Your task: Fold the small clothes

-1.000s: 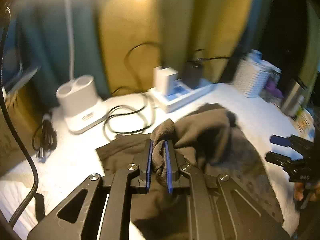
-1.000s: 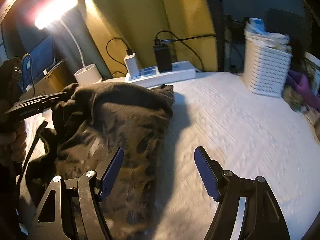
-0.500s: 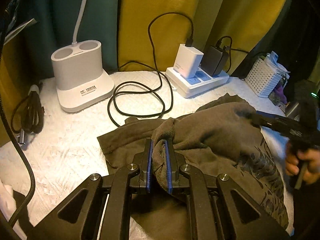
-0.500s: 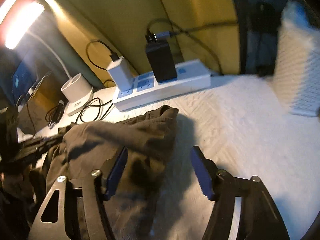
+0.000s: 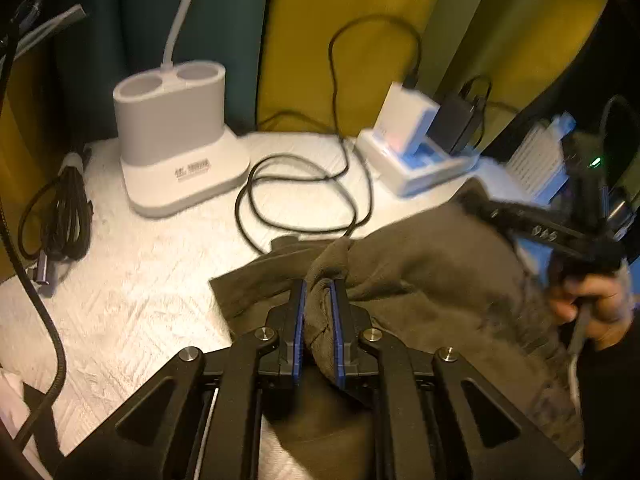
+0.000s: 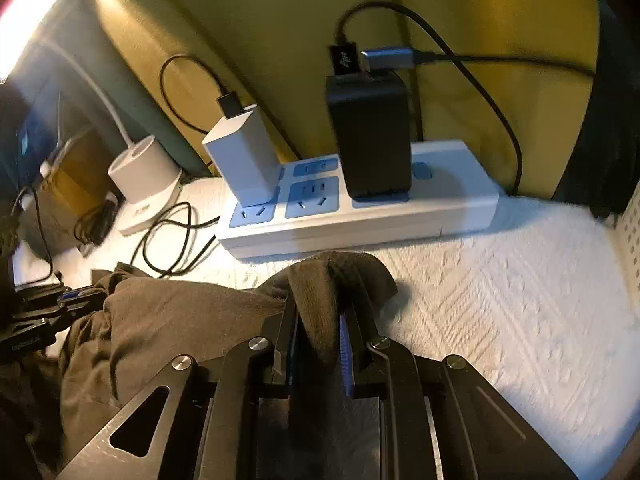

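Observation:
A dark brown-grey garment [image 5: 432,272] lies bunched on the white textured cloth [image 5: 132,288]. My left gripper [image 5: 319,312] is shut on a fold of its left edge. My right gripper [image 6: 320,320] is shut on another corner of the same garment [image 6: 172,320], close in front of the power strip. The right gripper also shows at the right of the left wrist view [image 5: 532,228], held by a hand. The left gripper shows at the left edge of the right wrist view [image 6: 44,312].
A white power strip [image 6: 360,216] with a white charger [image 6: 244,160] and a black charger [image 6: 372,136] lies at the back. A white lamp base [image 5: 176,136], looped black cables [image 5: 296,200] and a white slatted basket [image 5: 540,160] stand around. Yellow and teal curtains hang behind.
My right gripper moved forward to the garment's far corner and closed on it; it was open before. My left gripper kept its hold and hardly moved.

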The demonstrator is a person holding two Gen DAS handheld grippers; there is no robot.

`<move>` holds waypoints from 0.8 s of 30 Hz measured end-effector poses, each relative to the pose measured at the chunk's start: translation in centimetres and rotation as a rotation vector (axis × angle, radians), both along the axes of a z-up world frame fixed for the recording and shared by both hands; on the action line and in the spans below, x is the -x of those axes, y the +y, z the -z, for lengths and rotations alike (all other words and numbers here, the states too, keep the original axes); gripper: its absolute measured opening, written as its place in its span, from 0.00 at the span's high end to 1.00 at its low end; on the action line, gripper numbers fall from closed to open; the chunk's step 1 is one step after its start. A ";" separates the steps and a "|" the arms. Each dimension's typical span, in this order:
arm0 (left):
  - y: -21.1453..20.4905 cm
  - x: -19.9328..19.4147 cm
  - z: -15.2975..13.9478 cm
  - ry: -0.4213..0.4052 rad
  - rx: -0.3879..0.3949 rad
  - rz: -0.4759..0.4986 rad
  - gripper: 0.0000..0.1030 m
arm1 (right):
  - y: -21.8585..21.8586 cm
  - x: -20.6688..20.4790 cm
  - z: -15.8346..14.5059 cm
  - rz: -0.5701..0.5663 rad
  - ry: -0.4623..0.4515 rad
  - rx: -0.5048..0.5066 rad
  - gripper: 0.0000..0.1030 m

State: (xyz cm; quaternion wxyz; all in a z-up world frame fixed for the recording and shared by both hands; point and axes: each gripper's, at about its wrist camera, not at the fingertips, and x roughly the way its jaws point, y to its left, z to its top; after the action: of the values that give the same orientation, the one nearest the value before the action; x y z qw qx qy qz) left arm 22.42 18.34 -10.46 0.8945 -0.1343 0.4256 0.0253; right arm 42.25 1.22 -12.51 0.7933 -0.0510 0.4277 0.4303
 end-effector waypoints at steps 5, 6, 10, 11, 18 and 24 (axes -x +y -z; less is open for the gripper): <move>0.3 0.7 -1.5 0.008 0.021 -0.055 0.77 | 0.2 1.0 -0.6 0.028 -0.064 0.083 0.83; 0.3 1.1 -2.1 -0.001 0.006 -0.066 0.75 | 0.1 1.4 -0.8 0.039 -0.083 0.102 0.83; -0.8 3.9 -5.0 -0.050 -0.021 -0.066 0.68 | -1.2 2.5 -1.5 0.082 -0.140 0.152 0.72; -1.4 4.7 -5.5 -0.058 -0.025 -0.059 0.66 | -1.7 3.0 -1.9 0.090 -0.148 0.155 0.62; -7.3 8.6 -5.7 -0.036 0.012 0.085 0.64 | -6.0 6.8 -4.2 0.110 -0.180 0.111 0.30; -9.9 10.1 -2.8 0.065 0.052 0.100 0.64 | -8.4 10.7 -5.2 0.116 -0.181 0.091 0.30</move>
State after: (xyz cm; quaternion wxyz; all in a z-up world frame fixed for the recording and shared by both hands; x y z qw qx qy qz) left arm 12.36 8.39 -7.66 0.8766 -0.1351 0.4611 -0.0263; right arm 31.52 -7.14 -7.36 0.8491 -0.1007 0.3754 0.3577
